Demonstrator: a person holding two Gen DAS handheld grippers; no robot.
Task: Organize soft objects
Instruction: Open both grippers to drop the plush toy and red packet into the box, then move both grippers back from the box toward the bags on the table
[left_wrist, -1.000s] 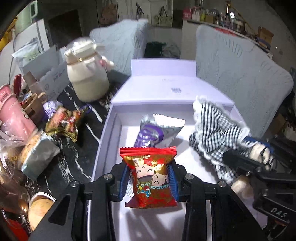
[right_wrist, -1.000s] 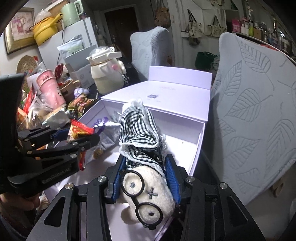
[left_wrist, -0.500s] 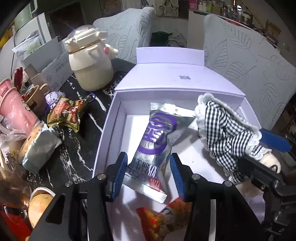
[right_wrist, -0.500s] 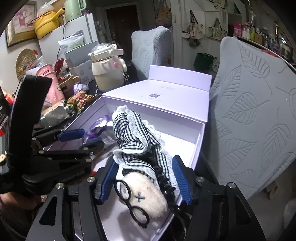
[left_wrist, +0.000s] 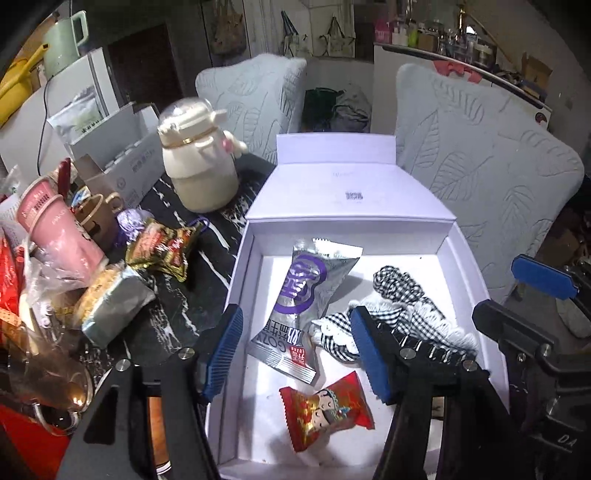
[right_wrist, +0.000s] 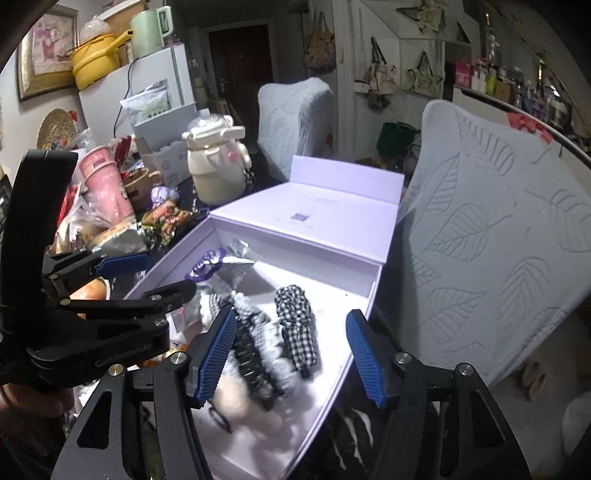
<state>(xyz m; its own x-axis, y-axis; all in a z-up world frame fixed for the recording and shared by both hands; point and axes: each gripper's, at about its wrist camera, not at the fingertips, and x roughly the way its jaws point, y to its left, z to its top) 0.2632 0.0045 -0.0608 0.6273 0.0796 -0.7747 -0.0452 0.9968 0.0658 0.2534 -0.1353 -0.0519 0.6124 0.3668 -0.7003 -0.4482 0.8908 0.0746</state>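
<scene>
Grippers above an open lavender box (left_wrist: 236, 280), both angled steeply downward over its near end. The left gripper (left_wrist: 297, 350) has jaws parted and widening, with nothing pressed between its blue pads (left_wrist: 223, 350). Beneath the gap lie a silver-and-purple snack packet (left_wrist: 303, 295) and, nearer, a red cartoon-printed snack packet (left_wrist: 327, 410), both flat on the box floor. The right gripper (right_wrist: 291, 354) stands with jaws apart, its pads (right_wrist: 364, 354) clear of the contents. Below and to the left of its gap lies a plush toy (right_wrist: 240, 398) with wire glasses and a black-and-white checked garment (right_wrist: 297, 325), resting in the right part of the box. A cream jug-shaped container (left_wrist: 197, 170) and loose wrapped snacks (left_wrist: 162, 251) stand on the dark table (left_wrist: 173, 306) left of the box.
</scene>
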